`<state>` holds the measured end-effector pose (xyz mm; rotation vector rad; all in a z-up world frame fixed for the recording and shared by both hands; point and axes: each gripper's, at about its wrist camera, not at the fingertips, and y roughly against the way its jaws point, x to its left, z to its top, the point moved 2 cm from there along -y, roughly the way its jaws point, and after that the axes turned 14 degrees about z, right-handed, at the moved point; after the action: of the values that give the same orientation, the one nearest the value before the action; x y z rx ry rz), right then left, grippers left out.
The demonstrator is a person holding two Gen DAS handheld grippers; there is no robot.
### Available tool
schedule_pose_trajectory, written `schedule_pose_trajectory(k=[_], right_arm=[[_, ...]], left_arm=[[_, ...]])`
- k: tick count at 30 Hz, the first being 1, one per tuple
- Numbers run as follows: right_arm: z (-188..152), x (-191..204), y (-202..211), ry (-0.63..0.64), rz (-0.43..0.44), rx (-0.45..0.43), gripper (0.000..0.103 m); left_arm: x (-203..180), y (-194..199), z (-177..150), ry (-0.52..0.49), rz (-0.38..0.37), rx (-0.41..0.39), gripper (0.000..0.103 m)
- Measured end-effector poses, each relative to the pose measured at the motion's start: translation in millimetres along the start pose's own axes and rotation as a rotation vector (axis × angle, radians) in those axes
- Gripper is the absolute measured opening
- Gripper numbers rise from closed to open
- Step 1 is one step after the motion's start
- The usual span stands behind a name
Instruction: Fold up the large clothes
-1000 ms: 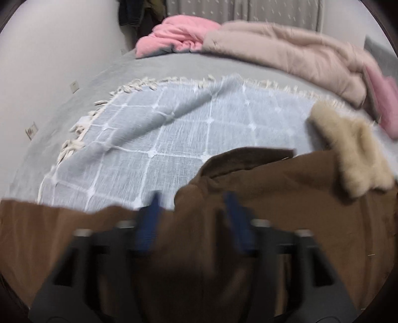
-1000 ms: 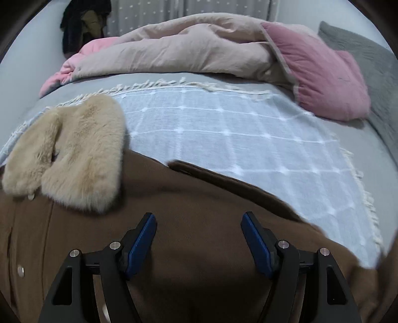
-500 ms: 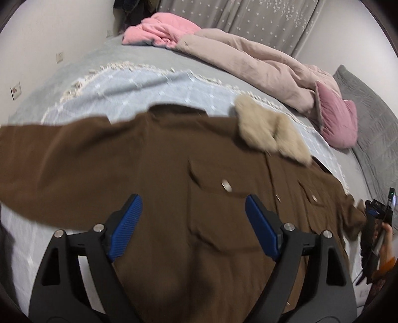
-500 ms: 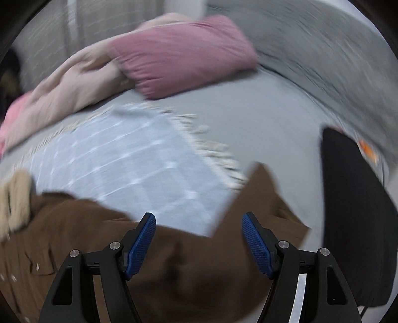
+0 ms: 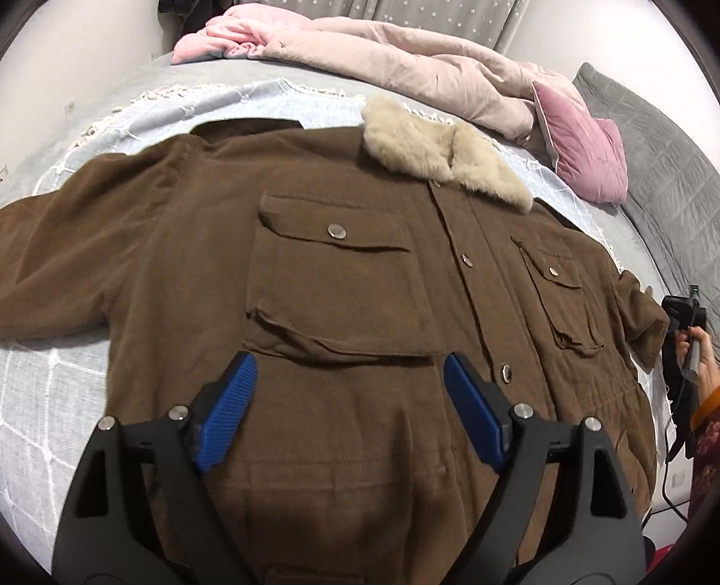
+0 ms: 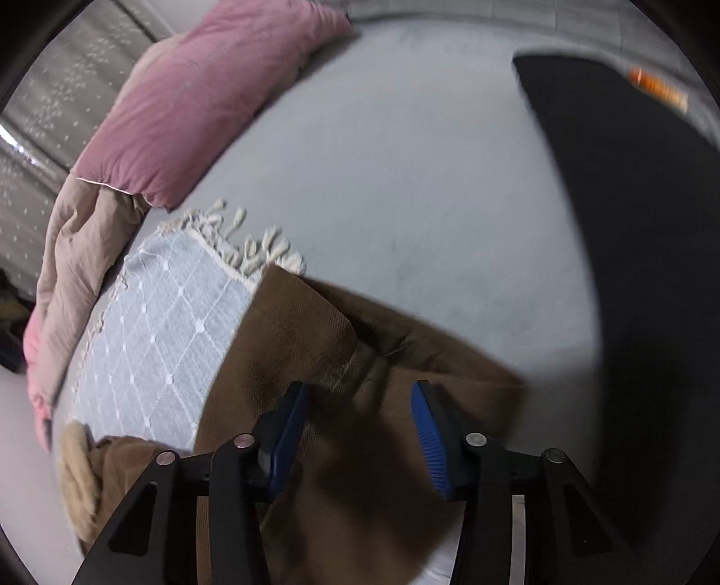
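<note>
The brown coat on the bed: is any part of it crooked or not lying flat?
Yes. The brown coat lies mostly flat, but its right sleeve is bunched and creased at the cuff, between the closing right claw.

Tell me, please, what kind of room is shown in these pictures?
Most likely a bedroom. A brown coat is spread on a bed over a light fringed throw, with a pink pillow, a bunched quilt and star-patterned curtains behind.
</note>
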<state>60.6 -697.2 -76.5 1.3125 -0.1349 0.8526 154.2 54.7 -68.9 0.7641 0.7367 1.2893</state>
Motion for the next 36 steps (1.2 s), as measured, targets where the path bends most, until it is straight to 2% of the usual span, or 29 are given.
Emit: schedule_pose_trajectory(k=[2, 4, 6, 7, 8, 10, 12, 15, 18, 21, 24, 28, 30, 33, 36], right_arm=[[1.4, -3.6, -14.9, -0.034, -0.005, -0.013, 0.048], [3.4, 0.1, -22.2, -0.013, -0.045, -0.047, 0.048], [2.0, 8.9, -29.4, 0.048, -0.128, -0.048, 0.039], [-2.0, 18.2, -33.5, 0.12, -0.202, -0.044, 0.031], [-4.7, 23.6, -34.5, 0.165, -0.238, -0.044, 0.021], [-11.5, 31.7, -33.3, 0.231, -0.273, -0.044, 0.013], [-19.2, 35.2, -24.3, 0.25, -0.276, -0.046, 0.011], [-26.8, 39.1, 5.5, 0.262, -0.242, -0.088, 0.01], [-41.3, 47.3, 59.6, 0.343, -0.21, -0.169, 0.01], [-67.8, 42.5, 128.0, 0.404, -0.191, -0.246, 0.01], [-104.3, 24.0, 178.0, 0.43, -0.179, -0.278, 0.01], [-164.0, -6.5, 206.1, 0.452, -0.148, -0.242, 0.01], [-195.6, -35.3, 199.2, 0.442, -0.125, -0.148, 0.011], [-217.5, -74.9, 175.3, 0.377, -0.138, 0.012, 0.018], [-217.1, -94.5, 177.0, 0.351, -0.216, 0.04, 0.022]], left_arm=[[0.2, -4.3, -0.2, 0.002, -0.004, 0.005, 0.085], [2.7, -10.3, -1.5, 0.004, 0.006, 0.018, 0.085], [4.7, -15.6, -3.3, 0.006, 0.016, 0.029, 0.085], [5.5, -17.2, -4.0, 0.009, 0.018, 0.035, 0.085], [6.2, -18.3, -4.2, 0.014, 0.015, 0.041, 0.085], [7.3, -17.6, -4.4, 0.02, 0.009, 0.042, 0.085], [9.2, -13.9, -5.1, 0.027, 0.001, 0.039, 0.085], [15.5, -7.9, -6.6, 0.053, -0.022, 0.045, 0.085], [23.0, -1.4, -6.8, 0.078, -0.042, 0.042, 0.085], [28.4, 3.7, -6.9, 0.095, -0.052, 0.04, 0.085], [30.9, 6.2, -8.0, 0.108, -0.064, 0.042, 0.085], [30.5, 8.5, -10.3, 0.11, -0.076, 0.044, 0.085], [28.9, 10.1, -11.5, 0.106, -0.078, 0.044, 0.085], [28.4, 12.5, -12.7, 0.097, -0.076, 0.041, 0.085], [29.5, 14.2, -13.5, 0.091, -0.072, 0.034, 0.085]])
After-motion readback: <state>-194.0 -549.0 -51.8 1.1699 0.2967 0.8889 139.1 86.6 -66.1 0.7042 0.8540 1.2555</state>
